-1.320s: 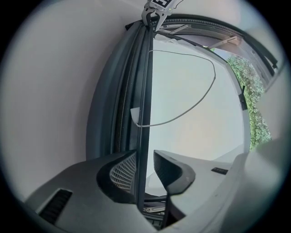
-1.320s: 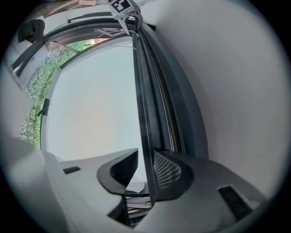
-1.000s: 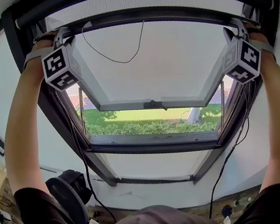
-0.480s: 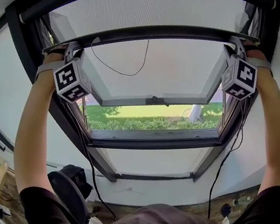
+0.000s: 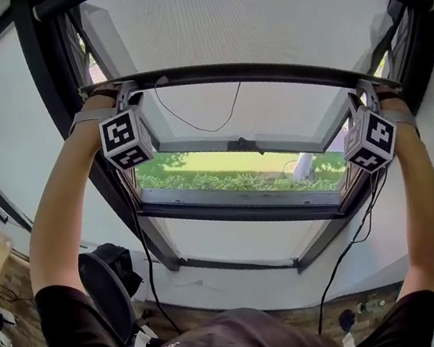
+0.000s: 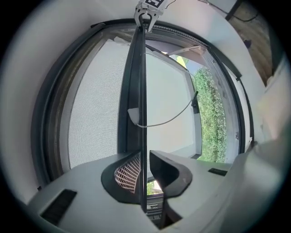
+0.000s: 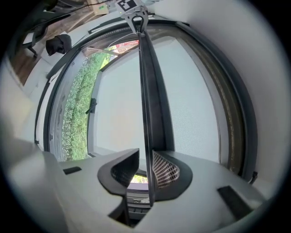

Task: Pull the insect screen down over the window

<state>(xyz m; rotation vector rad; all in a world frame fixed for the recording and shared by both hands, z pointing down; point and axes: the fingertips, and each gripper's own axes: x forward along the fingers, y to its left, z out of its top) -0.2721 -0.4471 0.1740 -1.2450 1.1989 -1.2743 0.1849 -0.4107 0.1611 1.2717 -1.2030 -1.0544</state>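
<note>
The black window frame (image 5: 36, 74) is running off the head view's top edge; a floor object (image 5: 368, 308), possibly a bottle, is showing too small.

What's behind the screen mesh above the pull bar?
Behind the mesh the tilted window sash shows faintly at left; the rest is washed-out pale. Greenery is clear only below the pull bar.

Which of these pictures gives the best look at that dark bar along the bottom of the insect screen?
The head view: the whole bar shows, end to end, with the mesh stretched above it. Each gripper view looks along the bar, so it shows only edge-on there, as a thin dark strip running away from the camera.
</note>
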